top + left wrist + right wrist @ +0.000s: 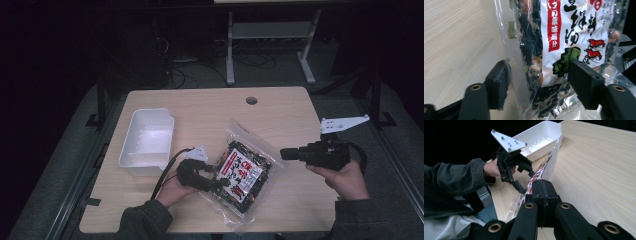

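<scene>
A clear bag of dark snack mix (245, 172) with a white and red label lies tilted at the middle of the wooden table (280, 110). My left gripper (220, 184) is at the bag's near left edge. In the left gripper view its jaws (537, 82) stand apart with the bag (571, 30) filling the gap between them, and no squeeze shows. My right gripper (283, 154) is raised at the bag's right corner. Its jaws (544, 182) are closed together, and the bag (535, 178) runs edge-on from their tips toward the left gripper (527, 182).
A white plastic tub (142, 167) stands at the table's left, just behind my left hand, and its rim (541, 130) rises past the bag. A round cable hole (251, 100) sits near the far edge. Dark floor and desk legs lie beyond the table.
</scene>
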Demonstrator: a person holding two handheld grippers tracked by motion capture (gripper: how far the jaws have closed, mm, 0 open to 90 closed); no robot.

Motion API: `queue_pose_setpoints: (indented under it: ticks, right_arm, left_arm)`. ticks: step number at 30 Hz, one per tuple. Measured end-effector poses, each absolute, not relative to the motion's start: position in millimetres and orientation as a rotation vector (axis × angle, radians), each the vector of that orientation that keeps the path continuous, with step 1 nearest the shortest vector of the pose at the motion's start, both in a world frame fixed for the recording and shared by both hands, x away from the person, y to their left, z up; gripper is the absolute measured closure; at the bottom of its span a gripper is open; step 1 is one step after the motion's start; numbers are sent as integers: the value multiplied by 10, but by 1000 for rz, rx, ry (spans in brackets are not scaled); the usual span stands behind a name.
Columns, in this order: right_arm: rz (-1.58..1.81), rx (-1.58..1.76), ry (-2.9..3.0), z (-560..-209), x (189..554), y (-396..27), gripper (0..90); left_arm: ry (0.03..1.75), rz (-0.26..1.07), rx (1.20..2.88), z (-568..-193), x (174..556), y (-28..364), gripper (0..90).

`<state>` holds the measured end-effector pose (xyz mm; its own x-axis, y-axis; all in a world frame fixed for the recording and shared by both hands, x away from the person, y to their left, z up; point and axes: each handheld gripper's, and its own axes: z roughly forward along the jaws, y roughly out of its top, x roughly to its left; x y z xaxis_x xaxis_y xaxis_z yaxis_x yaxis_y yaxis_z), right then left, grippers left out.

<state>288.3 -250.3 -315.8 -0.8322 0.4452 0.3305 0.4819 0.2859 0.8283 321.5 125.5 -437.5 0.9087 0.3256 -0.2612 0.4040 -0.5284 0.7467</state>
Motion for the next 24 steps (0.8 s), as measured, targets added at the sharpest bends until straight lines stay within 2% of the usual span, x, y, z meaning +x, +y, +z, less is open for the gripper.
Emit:
queue_pose_setpoints:
  ticks: [2, 3, 4, 5, 8, 9, 15, 17, 18, 19, 21, 24]
  right_arm:
    - [-1645, -907, -2469, -3170, 2910, -2521, 900]
    - [-1658, -919, -2459, -3174, 2922, -2538, 900]
    - [-1672, -930, -2449, -3176, 2932, -2555, 900]
    - [-1687, -936, -2441, -3177, 2942, -2570, 900]
    - [-1689, -963, -2440, -3186, 2971, -2579, 900]
    - [-1684, -978, -2451, -3193, 2979, -2576, 900]
    - [-1751, -1039, -2423, -3279, 3015, -2616, 890]
    - [-1787, -1068, -2391, -3318, 3034, -2642, 774]
    - [-1787, -1068, -2391, -3318, 3034, -2642, 774]
    - [-1782, -1101, -2399, -3354, 3042, -2634, 683]
    - [-1778, -1102, -2401, -3383, 3043, -2627, 649]
    - [-1760, -1110, -2391, -3496, 3040, -2594, 486]
  left_arm:
    - [510, -117, 2155, -4362, 3205, 1278, 436]
    - [503, -124, 2139, -4356, 3197, 1296, 551]
    - [497, -135, 2128, -4354, 3195, 1309, 551]
    - [488, -146, 2121, -4353, 3191, 1315, 600]
    - [467, -138, 2124, -4351, 3160, 1309, 651]
    - [454, -133, 2119, -4351, 3147, 1315, 694]
    - [430, -85, 2128, -4326, 3084, 1326, 723]
    - [420, -62, 2138, -4316, 3065, 1322, 723]
    - [416, -53, 2143, -4312, 3059, 1323, 723]
    - [412, -38, 2148, -4312, 3049, 1328, 723]
    - [411, -28, 2149, -4314, 3041, 1330, 723]
    - [399, -11, 2149, -4311, 3020, 1352, 722]
